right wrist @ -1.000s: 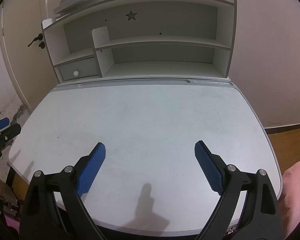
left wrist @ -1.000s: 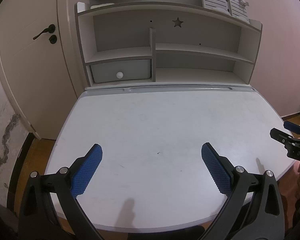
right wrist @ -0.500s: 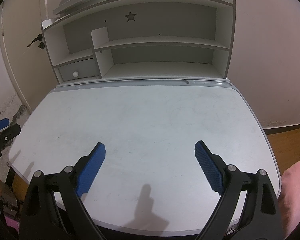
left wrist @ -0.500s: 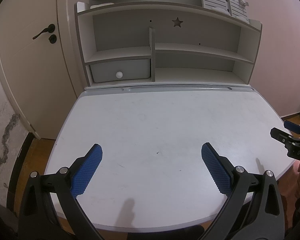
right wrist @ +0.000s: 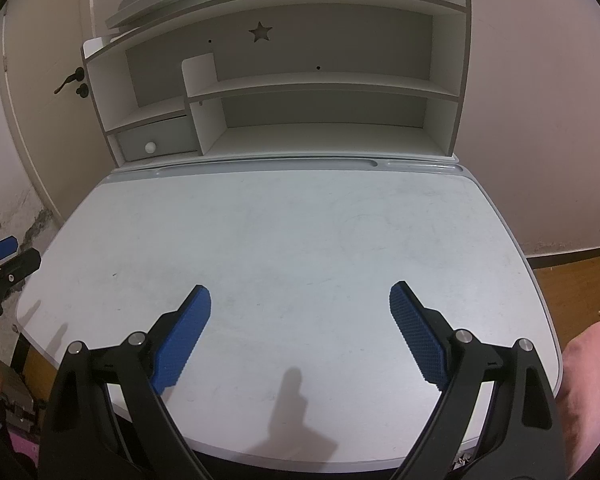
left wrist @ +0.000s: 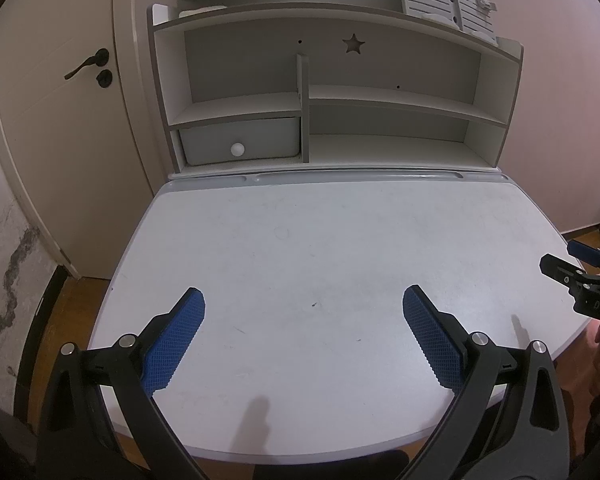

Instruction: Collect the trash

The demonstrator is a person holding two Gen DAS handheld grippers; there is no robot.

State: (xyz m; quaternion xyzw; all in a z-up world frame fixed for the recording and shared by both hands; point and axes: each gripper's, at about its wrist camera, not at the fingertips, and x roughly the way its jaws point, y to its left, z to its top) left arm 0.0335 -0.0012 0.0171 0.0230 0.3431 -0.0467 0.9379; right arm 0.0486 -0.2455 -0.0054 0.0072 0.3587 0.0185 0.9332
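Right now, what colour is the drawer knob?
White, on a pale grey drawer; the knob shows best in the left wrist view.

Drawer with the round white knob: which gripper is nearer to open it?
Left, probably. The drawer sits at the shelf's left end, and the open, empty left gripper faces that side more than the right gripper.

from my two feeds, the only candidate for trash is a tiny dark speck on the pale, scuffed table, lying in the near half of the top, roughly midway between its left and right edges. a second speck sits nearer me and slightly to the right, apart from the first. both are too small for me to tell whether they are crumbs or just marks in the surface.
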